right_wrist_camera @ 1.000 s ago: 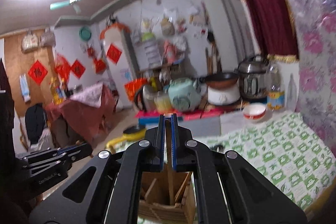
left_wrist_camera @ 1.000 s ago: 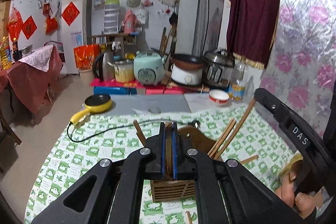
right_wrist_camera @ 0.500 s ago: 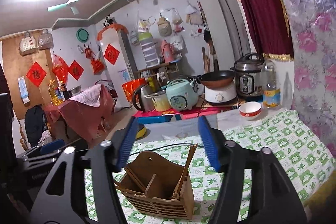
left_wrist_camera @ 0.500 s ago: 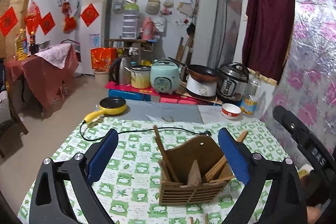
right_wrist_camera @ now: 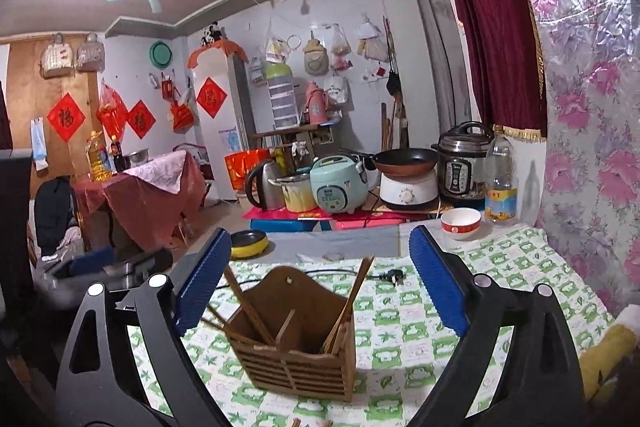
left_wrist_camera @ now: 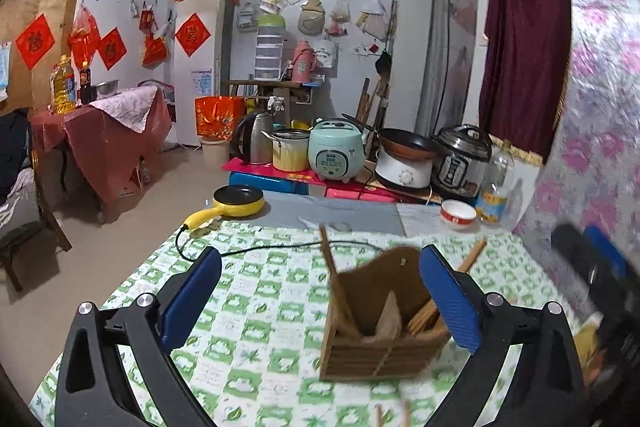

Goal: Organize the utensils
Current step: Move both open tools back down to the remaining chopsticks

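A slatted wooden utensil holder (left_wrist_camera: 376,351) (right_wrist_camera: 296,363) stands on the green-and-white checked tablecloth (left_wrist_camera: 248,311). Several wooden chopsticks (left_wrist_camera: 338,291) (right_wrist_camera: 348,303) lean in its compartments. My left gripper (left_wrist_camera: 318,259) is open, back from the holder, with nothing held. My right gripper (right_wrist_camera: 320,239) has its jaws opening wide, and they are empty too, with the holder lying ahead and below. Tips of loose chopsticks (left_wrist_camera: 378,417) show at the bottom edge. In the right wrist view the left gripper's body (right_wrist_camera: 108,267) is blurred at the left.
A yellow pan (left_wrist_camera: 238,201) with a black cable (left_wrist_camera: 256,251) and plug (right_wrist_camera: 394,277) lies beyond the holder. A red-and-white bowl (right_wrist_camera: 460,223) and a bottle (right_wrist_camera: 500,179) stand at the far right. Cookers and a kettle (left_wrist_camera: 256,143) sit behind. A yellow cloth (right_wrist_camera: 612,343) lies at the right edge.
Both grippers were shut on chopsticks over the holder and have opened. The chopsticks now rest in the holder. Both grippers have drawn back from it.
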Tool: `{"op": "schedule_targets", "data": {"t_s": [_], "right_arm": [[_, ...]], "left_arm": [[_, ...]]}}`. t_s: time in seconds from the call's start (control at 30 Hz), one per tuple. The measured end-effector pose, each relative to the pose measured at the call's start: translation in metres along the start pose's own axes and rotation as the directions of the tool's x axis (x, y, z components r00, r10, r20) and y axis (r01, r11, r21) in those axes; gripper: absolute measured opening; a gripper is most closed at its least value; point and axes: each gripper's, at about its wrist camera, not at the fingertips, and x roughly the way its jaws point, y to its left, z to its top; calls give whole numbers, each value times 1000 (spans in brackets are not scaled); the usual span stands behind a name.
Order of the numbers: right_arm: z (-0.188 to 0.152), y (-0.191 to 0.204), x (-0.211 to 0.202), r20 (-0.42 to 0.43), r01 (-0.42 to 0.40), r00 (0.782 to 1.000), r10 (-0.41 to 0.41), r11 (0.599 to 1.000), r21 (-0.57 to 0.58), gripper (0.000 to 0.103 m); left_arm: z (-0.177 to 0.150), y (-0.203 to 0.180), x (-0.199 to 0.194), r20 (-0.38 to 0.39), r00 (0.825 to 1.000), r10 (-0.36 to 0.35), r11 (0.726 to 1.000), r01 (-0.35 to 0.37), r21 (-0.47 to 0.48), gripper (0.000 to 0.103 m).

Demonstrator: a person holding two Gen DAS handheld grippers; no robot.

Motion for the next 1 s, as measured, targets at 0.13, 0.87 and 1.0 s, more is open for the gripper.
{"op": "schedule_targets", "data": {"t_s": [0.13,0.87,1.0], "right_arm": [[-12,6,-6,-30,-10,999,10,1000,-5,92],[-165,-50,-25,-462,142,883,-86,986,87,97],[-190,-53,-35,-543,96,840,-11,987,129,97]], "left_arm": [[-54,9,0,-27,998,54,997,-53,50,97],[-186,45,17,-431,900,65,998,-54,38,97],[-193,57,14,-462,886,48,998,-62,-14,97]]}}
